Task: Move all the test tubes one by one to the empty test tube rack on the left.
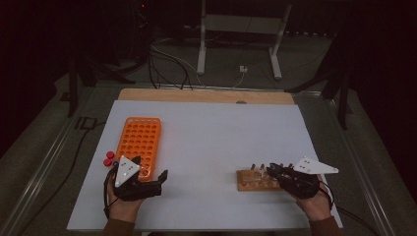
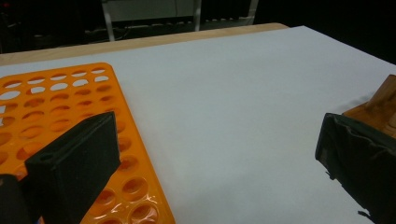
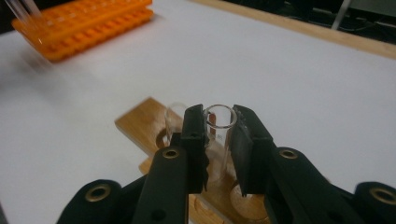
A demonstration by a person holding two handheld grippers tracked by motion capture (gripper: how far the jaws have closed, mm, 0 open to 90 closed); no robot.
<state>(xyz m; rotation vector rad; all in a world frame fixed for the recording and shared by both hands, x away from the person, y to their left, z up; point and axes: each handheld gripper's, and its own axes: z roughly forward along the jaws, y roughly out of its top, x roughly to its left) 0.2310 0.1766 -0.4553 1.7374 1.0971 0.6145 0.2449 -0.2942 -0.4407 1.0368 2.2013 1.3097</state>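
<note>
Pinching one glass tube point(image 3: 219, 133) that stands in the wooden rack point(image 1: 250, 181) near the table's right front edge, the right gripper point(image 1: 270, 170) faces the spread-jawed left gripper point(image 1: 149, 167) beside one orange rack point(image 1: 140, 142), with bare white table point(image 1: 221, 132) between them.
</note>
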